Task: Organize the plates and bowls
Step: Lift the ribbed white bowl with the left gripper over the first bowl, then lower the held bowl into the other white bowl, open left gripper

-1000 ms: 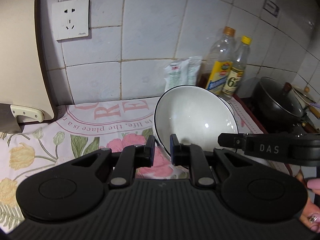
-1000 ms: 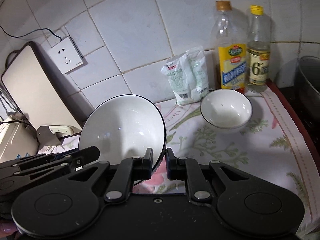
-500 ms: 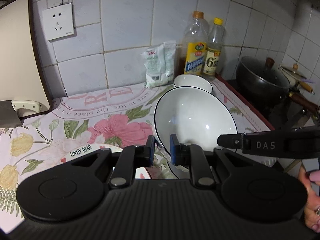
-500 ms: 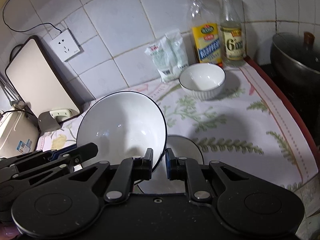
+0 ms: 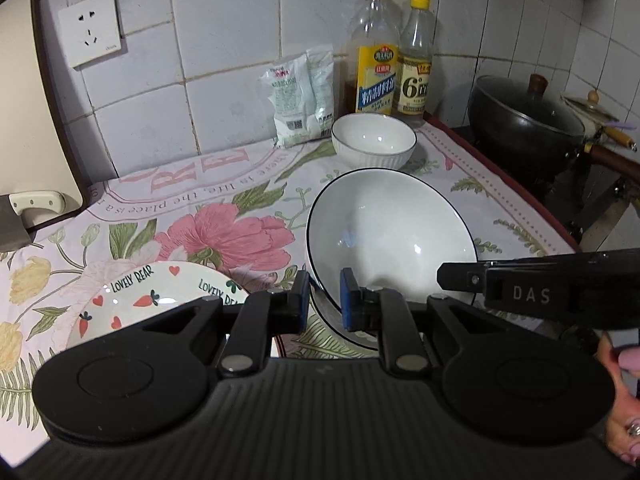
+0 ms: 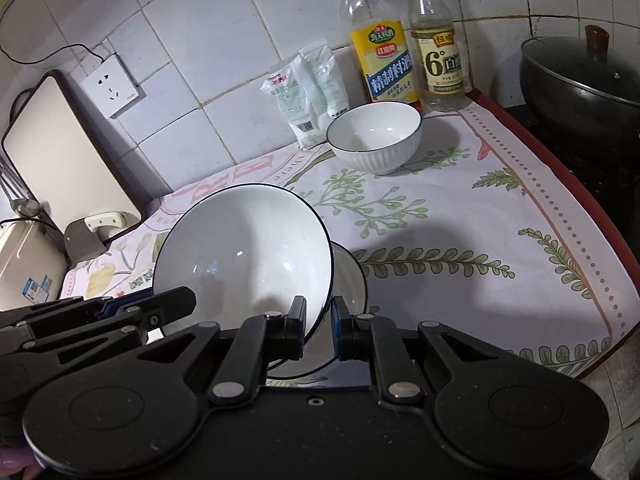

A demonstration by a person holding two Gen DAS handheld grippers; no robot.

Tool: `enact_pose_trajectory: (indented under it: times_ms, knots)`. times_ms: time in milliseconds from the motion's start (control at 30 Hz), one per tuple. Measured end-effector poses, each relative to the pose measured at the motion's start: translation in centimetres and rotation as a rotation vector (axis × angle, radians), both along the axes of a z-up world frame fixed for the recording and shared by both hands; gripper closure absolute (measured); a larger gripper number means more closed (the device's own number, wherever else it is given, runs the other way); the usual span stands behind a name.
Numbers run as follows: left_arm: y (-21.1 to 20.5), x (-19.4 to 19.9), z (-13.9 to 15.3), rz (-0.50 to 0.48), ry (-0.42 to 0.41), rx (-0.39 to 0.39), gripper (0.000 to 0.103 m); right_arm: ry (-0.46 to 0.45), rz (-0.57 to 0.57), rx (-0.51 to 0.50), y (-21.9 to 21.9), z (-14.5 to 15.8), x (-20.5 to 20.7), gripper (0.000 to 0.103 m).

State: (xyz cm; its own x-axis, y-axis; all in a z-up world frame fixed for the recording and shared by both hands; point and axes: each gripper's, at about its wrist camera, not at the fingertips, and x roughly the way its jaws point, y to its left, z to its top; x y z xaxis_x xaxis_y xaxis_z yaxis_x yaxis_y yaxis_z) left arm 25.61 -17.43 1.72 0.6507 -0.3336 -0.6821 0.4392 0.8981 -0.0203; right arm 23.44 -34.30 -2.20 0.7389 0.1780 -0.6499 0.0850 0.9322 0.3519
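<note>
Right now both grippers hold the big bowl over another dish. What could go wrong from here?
1. The left gripper and right gripper pinch only the thin rim of the tilted big bowl; it may slip if either loosens.
2. A plate lies directly beneath, so a fast drop could chip both.
3. The bear plate sits close on the left and could be knocked.
</note>
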Motion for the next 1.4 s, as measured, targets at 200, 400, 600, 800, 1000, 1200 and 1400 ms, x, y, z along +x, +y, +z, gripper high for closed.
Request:
enact_pose_trajectory:
  times_ms: [200,400,600,800,1000,1200,1400]
  knots:
    - [-0.2,0.9,-1.3,-0.019,0.042,-0.013,0.089,-0.038,-0.001,-0.027,-0.4,-0.6,-0.1,0.086]
    - [-0.5,1.6,-2.2,-0.031,0.079,-0.013,0.089,-0.041,0.005,-0.131,0.5,-1.0,0.4,0.086]
    - [-0.5,2.2,-3.0,-0.033,0.106,-0.022,0.089,-0.043,0.034,-0.217,1.1,-1.6,0.7,0.086]
    - [-0.5,2.2,-2.7,-0.030,0.104,-0.020,0.085,-0.063,0.054,-0.238,1.0,-1.8,0.5,0.084]
    - [-0.1,1.7,-2.5,-0.050,0.093,-0.035,0.079,-0.123,0.095,-0.250,1.0,-1.5,-0.2,0.084]
    - [0.4,0.2,-1.7,-0.093,0.066,-0.040,0.061,-0.180,0.157,-0.259,0.9,-0.5,-1.9,0.072]
    - [0.9,-1.3,-0.4,-0.113,0.025,-0.037,0.056,-0.264,0.199,-0.231,0.1,0.7,-3.4,0.048]
